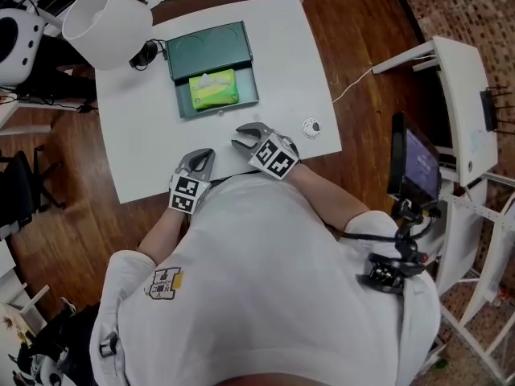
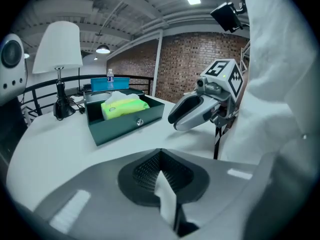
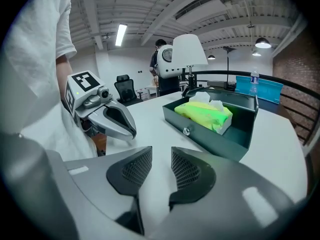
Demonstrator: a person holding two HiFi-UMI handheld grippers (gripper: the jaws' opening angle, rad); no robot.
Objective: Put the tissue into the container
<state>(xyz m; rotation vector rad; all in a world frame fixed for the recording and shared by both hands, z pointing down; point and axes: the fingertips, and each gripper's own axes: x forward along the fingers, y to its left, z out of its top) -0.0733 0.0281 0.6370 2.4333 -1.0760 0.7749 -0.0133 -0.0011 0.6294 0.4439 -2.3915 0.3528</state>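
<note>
A yellow-green tissue pack (image 1: pixel 213 89) lies inside the open drawer of a dark green container (image 1: pixel 208 48) at the far middle of the white table (image 1: pixel 137 135). Both grippers hover over the table's near edge, short of the container. My left gripper (image 1: pixel 201 159) is shut with nothing between its pads (image 2: pixel 160 156). To its right, my right gripper (image 1: pixel 245 135) stands partly open and empty (image 3: pixel 161 156). From the left gripper view the pack (image 2: pixel 122 106) and the container's knobbed front (image 2: pixel 130 123) lie ahead. The right gripper view shows them (image 3: pixel 205 115) ahead to the right.
A white lamp (image 1: pixel 105 24) with a black base stands at the table's far left corner. A small round object (image 1: pixel 311 127) lies near the right edge, with a white cable trailing off it. A stand with a screen (image 1: pixel 414 163) is on the floor to the right.
</note>
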